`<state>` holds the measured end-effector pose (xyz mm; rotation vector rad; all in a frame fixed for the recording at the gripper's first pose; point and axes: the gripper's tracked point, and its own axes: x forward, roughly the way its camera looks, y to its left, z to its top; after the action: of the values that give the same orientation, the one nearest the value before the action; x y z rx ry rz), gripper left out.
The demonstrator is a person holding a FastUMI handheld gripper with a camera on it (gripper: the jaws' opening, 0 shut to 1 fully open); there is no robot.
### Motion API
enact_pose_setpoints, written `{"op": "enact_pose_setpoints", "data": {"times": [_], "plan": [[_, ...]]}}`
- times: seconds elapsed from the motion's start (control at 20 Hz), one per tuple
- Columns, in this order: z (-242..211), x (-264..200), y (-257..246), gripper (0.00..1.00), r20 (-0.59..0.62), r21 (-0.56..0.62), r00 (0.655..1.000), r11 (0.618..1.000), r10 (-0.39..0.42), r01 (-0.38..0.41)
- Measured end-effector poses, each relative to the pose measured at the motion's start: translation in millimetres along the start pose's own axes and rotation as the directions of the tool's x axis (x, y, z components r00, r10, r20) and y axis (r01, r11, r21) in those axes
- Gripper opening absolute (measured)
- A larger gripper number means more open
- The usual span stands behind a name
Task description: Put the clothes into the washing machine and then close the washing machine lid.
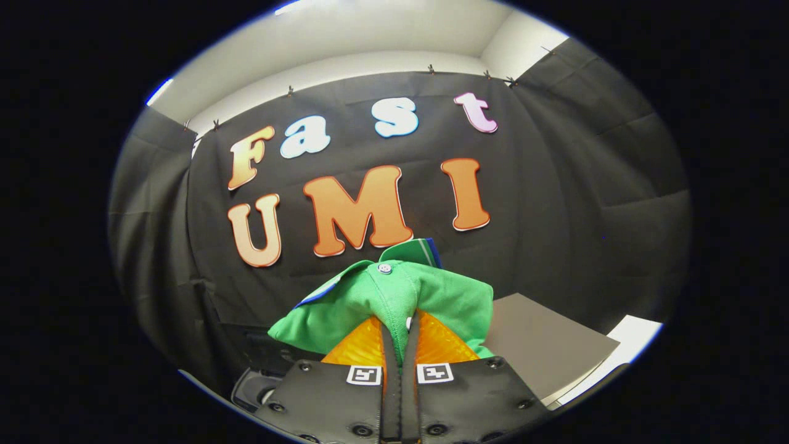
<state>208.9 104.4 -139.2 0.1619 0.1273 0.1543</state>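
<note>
The bunched green shirt (394, 302) hid most of itself; its lower folds vanished behind the fingers (363, 345) of the gripper (399, 333) pinching it. At seven o'clock a dark machine part (256, 385) was cut off, too little showing to tell which part. At four o'clock the grey board (542, 345) ran behind the shirt.

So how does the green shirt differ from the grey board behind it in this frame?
The green shirt is soft and bunched, lifted with a fold pinched between both fingers of the gripper; the grey board is flat and rigid, lying beyond the fingers and untouched. The shirt is bright, with a button and collar; the board is plain and dull.
</note>
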Motion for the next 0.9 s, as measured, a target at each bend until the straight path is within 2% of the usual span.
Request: {"op": "enact_pose_setpoints", "data": {"times": [0.2,0.35,0.65,0.9], "plan": [[18,-35,8,0.08,0.047,-0.019,0.999,1.0,-0.006,0.006],[29,-38,34,0.08,0.066,-0.048,0.997,0.998,0.031,-0.028],[37,-35,138,0.08,0.044,-0.022,0.986,0.987,0.162,-0.161],[12,-19,211,0.08,0.005,-0.011,0.965,0.965,0.262,-0.262]]}}
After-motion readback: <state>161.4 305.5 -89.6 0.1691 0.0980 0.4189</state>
